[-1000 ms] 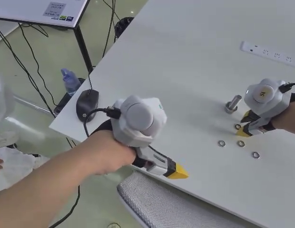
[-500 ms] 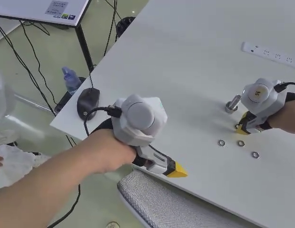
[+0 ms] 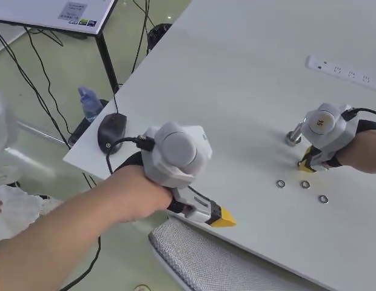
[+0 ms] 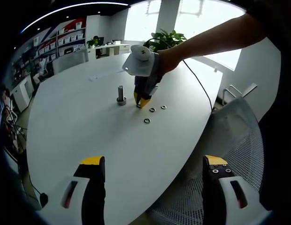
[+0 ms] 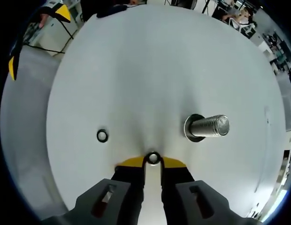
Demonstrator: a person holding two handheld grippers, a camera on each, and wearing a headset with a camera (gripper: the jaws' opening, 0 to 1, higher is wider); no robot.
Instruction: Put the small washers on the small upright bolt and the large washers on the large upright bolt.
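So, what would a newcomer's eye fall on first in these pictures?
Probably the bulky white left tool, held open over the near edge of the table in the head view. Next comes the upright bolt standing alone on the white surface, with the right tool beside it, its tips closed on a washer. Three loose washers lie on the table nearby.

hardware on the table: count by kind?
washers: 4 (one between the right gripper tips)
upright bolts: 1
total: 5
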